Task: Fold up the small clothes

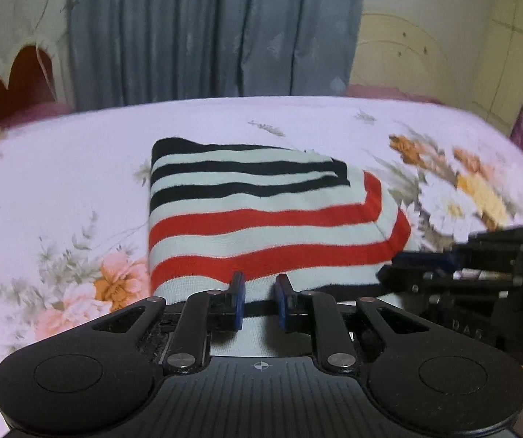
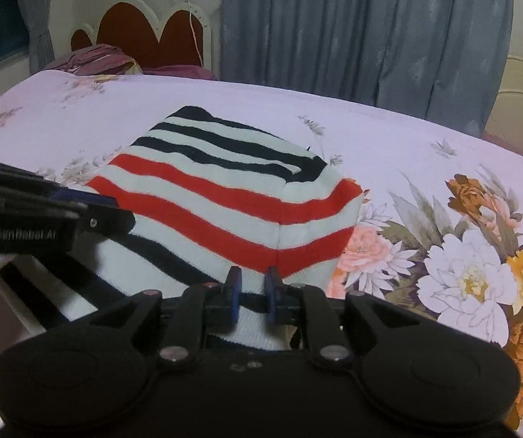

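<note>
A small striped garment [image 1: 261, 215], white with black and red stripes, lies partly folded on the floral bedsheet [image 1: 60, 168]; it also shows in the right wrist view [image 2: 225, 197]. My left gripper [image 1: 259, 284] sits at the garment's near edge with its blue pads a narrow gap apart and cloth between them. My right gripper [image 2: 252, 277] is at the near edge too, pads a narrow gap apart over the cloth. Each gripper shows in the other's view: the right one at the right [image 1: 407, 266], the left one at the left [image 2: 90, 204].
The bed's far edge meets a grey-blue curtain [image 1: 217, 29]. A red and white headboard [image 2: 144, 33] and a purple pillow [image 2: 97, 58] are at the far left. A cream wardrobe [image 1: 444, 54] stands at the right.
</note>
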